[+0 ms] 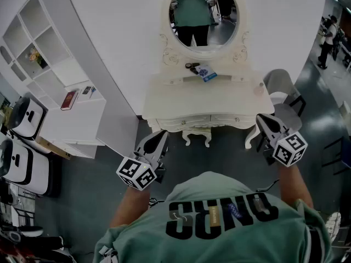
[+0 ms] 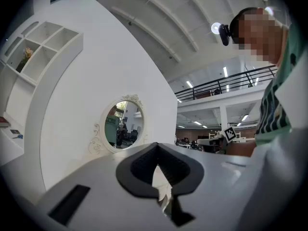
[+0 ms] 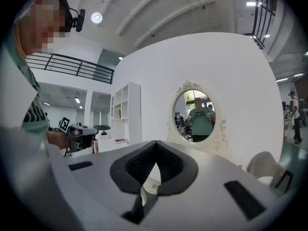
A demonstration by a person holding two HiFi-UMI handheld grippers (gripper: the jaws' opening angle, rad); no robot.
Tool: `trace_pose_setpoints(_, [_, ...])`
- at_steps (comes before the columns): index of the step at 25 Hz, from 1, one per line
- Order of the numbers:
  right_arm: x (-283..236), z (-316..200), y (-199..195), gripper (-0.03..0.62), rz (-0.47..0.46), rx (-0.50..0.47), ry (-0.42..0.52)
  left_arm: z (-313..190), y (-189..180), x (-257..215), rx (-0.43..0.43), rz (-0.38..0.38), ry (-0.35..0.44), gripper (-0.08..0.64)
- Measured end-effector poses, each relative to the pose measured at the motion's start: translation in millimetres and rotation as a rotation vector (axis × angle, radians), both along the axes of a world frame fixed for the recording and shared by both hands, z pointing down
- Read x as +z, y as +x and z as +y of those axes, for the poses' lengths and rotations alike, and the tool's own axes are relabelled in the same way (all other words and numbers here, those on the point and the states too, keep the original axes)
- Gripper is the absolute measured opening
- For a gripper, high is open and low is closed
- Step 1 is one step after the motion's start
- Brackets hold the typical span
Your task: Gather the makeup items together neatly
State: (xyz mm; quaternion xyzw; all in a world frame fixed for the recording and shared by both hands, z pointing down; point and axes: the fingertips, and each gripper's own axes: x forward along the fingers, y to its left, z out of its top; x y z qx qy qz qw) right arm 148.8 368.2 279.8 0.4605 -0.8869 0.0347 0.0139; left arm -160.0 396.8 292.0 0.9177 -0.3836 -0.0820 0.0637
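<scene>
Left gripper: jaws closed, nothing between them, held near the person and well short of the dressing table. Makeup items sit at the far edge of the tabletop, just below the mirror: a small dark item and a blue-and-white packet just beside it. A pale bit at the table's right end may be another item, too small to tell. Right gripper: jaws also closed and empty, near the table's right front corner.

Risks: going in with the jaws closed would just shove the items. The packet looks flat and thin, so a pinch could slip or slide it into the mirror base. The dark item looks round and could roll off.

Around: shelf unit on the left with a red flat thing on its lower ledge, clear of the work. A grey chair stands just right of the table, beside the right gripper, and could catch that arm on the reach.
</scene>
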Motion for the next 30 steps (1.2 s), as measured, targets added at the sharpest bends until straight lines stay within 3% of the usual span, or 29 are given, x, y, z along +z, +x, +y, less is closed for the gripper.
trace_pose_setpoints(12, [2.8,-7.8,-4.5,-0.006,0.015,-0.018,-0.004,-3.0,-1.7,0.1,-0.013,0.019,-0.001,0.008])
trace_pose_setpoints(17, [1.7,-12.2,4.6,-0.006,-0.031,-0.025,-0.040,-6.3,9.0,1.2,-0.019,0.019,-0.001,0.008])
trace_pose_setpoints(30, [11.5,-27.4,70.9,-0.006,-0.016,-0.043,-0.041,-37.1,89.3,10.8,-0.007,0.029,-0.017,0.008])
